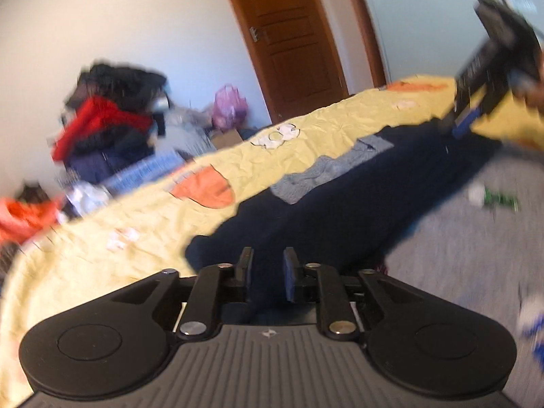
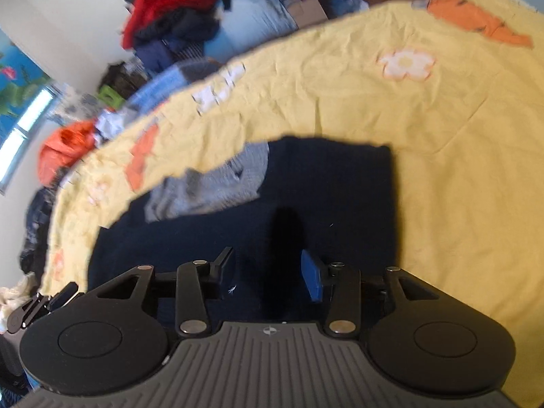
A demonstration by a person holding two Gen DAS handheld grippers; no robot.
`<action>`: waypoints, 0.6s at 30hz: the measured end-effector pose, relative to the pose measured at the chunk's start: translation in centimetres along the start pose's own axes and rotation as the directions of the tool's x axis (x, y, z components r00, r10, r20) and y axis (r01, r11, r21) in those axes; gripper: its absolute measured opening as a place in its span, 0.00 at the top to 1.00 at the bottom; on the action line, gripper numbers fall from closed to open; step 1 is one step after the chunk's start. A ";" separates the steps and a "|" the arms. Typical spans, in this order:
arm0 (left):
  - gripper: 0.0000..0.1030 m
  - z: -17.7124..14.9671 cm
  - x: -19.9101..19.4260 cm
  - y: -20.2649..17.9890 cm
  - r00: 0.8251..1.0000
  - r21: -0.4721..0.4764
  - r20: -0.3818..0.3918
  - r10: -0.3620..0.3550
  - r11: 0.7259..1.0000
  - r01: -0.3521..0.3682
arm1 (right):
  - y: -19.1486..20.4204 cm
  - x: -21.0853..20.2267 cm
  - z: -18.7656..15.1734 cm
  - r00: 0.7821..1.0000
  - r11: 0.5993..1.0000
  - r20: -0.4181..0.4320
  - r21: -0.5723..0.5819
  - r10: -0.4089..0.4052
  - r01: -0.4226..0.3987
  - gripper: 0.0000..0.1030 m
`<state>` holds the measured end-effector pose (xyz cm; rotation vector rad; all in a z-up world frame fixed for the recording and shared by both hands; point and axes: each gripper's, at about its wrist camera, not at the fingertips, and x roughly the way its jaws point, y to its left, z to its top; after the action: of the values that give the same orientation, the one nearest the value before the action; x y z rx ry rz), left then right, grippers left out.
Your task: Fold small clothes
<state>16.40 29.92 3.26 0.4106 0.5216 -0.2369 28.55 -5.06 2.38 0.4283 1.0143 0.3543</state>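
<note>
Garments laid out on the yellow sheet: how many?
2: a navy garment spread flat, and a small grey garment lying on its far-left part. Others may sit out of frame.

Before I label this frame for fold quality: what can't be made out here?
- Navy garment: near edge hidden behind the right gripper in the right wrist view; lower corner behind the left gripper in the left wrist view.
- Grey garment: motion blur hides its type and folds in both views.
- Clothes pile: blurred, items indistinct.
- Green item on the floor: blurred, small, unidentifiable.
</note>
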 end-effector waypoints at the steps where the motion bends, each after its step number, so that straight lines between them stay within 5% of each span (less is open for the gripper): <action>1: 0.80 0.0 1.3 -0.2 0.999 -0.018 -0.031 -0.017 1.000 0.016 | 0.3 1.0 -0.2 0.999 0.999 -0.014 -0.011 -0.032 0.032 0.58; 2: 0.80 0.0 2.7 -0.5 0.997 -0.030 -0.073 -0.020 0.999 0.018 | 0.8 1.1 -0.5 0.999 0.998 0.019 -0.044 -0.051 0.052 0.80; 3: 0.80 -0.3 4.0 -0.7 0.993 -0.046 -0.117 -0.015 0.999 0.010 | 1.3 1.3 -0.6 0.998 0.996 0.005 -0.067 -0.062 0.062 0.90; 8: 0.81 -0.9 4.7 1.2 0.986 -0.224 -0.133 -0.099 0.972 0.068 | 0.1 -1.2 -0.7 0.997 0.995 0.042 -0.073 -0.063 0.066 0.90; 12: 0.81 -1.3 5.0 2.0 0.986 -0.265 -0.120 -0.113 0.961 0.078 | -0.9 0.0 -1.6 0.996 0.996 0.048 -0.031 -0.076 0.078 0.90; 15: 0.80 -0.9 4.4 1.4 0.990 -0.238 -0.122 -0.077 0.970 0.046 | -0.1 -0.5 -1.5 0.996 0.996 0.027 -0.026 -0.083 0.084 0.77; 16: 0.80 -0.9 3.8 1.3 0.992 -0.231 -0.112 -0.063 0.972 0.035 | 0.0 -1.2 -1.6 0.995 0.995 0.036 -0.024 -0.094 0.094 0.67; 18: 0.79 -0.9 2.0 1.4 0.995 -0.239 -0.084 -0.053 0.971 0.032 | 0.2 -3.0 -2.3 0.992 0.995 0.090 -0.031 -0.090 0.093 0.63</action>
<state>18.16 31.35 1.99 0.1776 0.6396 -0.1953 25.05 -5.89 3.60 0.3614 0.9364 0.2685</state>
